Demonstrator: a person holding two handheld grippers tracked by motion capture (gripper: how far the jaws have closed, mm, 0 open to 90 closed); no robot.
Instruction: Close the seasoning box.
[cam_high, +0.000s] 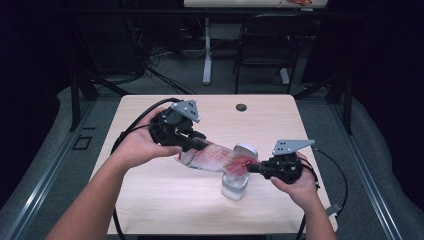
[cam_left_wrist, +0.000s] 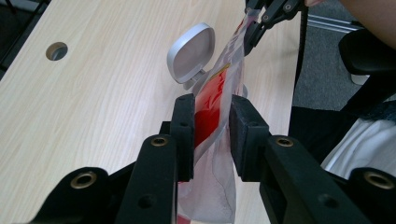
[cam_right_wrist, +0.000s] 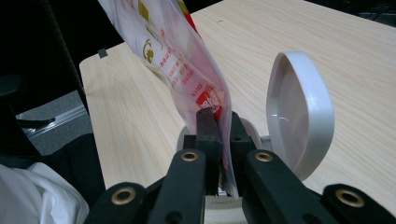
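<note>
A clear plastic pouch (cam_high: 212, 157) with red and gold print hangs stretched between both grippers, above the table. My left gripper (cam_high: 200, 145) is shut on its left part, and the pads (cam_left_wrist: 184, 126) press on the pouch (cam_left_wrist: 212, 100) from both sides. My right gripper (cam_high: 251, 168) is shut on the pouch's other end (cam_right_wrist: 177, 60), the film pinched between its jaws (cam_right_wrist: 223, 126). From the left gripper view, the right gripper (cam_left_wrist: 254, 28) shows at the far end. Below the pouch stands a small white container (cam_high: 235, 186) with its round flip lid (cam_right_wrist: 299, 107) (cam_left_wrist: 191, 52) standing open.
The light wooden table (cam_high: 165, 200) has a cable hole (cam_high: 241, 107) near its far edge. A black chair (cam_high: 265, 45) and a desk leg (cam_high: 207, 50) stand behind the table. Cables trail from both grippers off the table's sides.
</note>
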